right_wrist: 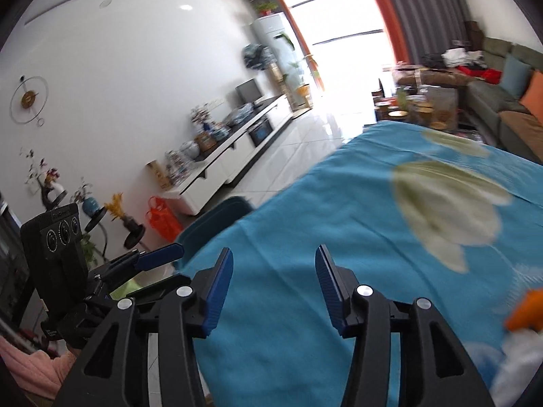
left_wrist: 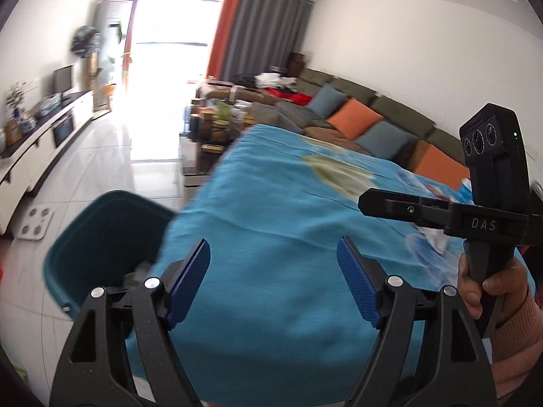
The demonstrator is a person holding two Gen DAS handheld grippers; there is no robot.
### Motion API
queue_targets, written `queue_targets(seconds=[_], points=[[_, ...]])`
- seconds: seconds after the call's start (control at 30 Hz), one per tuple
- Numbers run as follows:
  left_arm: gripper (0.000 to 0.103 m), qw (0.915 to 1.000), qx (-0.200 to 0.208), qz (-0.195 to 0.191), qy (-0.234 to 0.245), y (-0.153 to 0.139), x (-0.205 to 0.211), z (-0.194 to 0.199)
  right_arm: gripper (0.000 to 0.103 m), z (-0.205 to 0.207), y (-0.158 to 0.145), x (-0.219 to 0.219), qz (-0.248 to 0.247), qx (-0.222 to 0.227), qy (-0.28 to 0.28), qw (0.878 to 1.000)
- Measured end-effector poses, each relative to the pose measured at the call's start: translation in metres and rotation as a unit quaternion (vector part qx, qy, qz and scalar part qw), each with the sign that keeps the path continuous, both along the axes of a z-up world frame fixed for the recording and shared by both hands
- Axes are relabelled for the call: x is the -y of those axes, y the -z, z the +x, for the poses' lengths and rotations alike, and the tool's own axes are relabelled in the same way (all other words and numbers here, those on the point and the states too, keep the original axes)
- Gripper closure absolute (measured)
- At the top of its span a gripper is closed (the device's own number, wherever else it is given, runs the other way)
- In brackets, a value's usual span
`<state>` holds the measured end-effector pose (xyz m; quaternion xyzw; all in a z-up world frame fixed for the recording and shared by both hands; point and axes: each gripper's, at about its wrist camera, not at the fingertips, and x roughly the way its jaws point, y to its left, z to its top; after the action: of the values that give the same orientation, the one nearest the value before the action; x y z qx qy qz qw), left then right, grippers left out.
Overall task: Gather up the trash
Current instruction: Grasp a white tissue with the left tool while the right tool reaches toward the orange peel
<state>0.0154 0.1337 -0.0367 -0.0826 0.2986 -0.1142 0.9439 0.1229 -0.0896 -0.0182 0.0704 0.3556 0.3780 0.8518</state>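
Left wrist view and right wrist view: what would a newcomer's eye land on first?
The bright blue cloth with pale flower prints fills the middle of both views. A dark teal bin stands at its left edge, some trash inside. Both the left hand-held gripper and the right hand-held gripper are open and empty over the cloth.

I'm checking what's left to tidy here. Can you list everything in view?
bin: one, teal, on the floor at the table's left edge, something pale inside
tablecloth: one, blue with pale flowers, covering the table
crumpled paper: white, beside an orange scrap, on the cloth at right
sofa: one, olive, orange and blue cushions
cabinet: one, white, along the wall
left gripper: open, empty, above the cloth
right gripper: open, empty
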Motion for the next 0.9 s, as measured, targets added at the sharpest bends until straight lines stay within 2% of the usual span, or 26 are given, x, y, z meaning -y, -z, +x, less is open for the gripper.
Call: queue_targets(seconds=[0.23,0.53,0.7,0.9], points=[[0.027,0.995,-0.006,0.02,0.097,-0.003,0.079,0.016,0.055,-0.017,0.004,0.089,0.002,0.001,0.109,0.994],[0.03,0.9791,-0.035,0.039,0.196,0.006,0.175,0.042,0.055,-0.024,0.023,0.171,0.004,-0.011,0.213,0.977],[0.03,0.9716,-0.051,0.045,0.227,0.01,0.211,0.058,0.055,-0.021,0.03,0.196,0.014,-0.018,0.239,0.971],[0.033,0.9655,-0.081,0.049,0.243,0.018,0.242,0.08,0.055,-0.012,0.04,0.211,0.018,-0.021,0.23,0.973]])
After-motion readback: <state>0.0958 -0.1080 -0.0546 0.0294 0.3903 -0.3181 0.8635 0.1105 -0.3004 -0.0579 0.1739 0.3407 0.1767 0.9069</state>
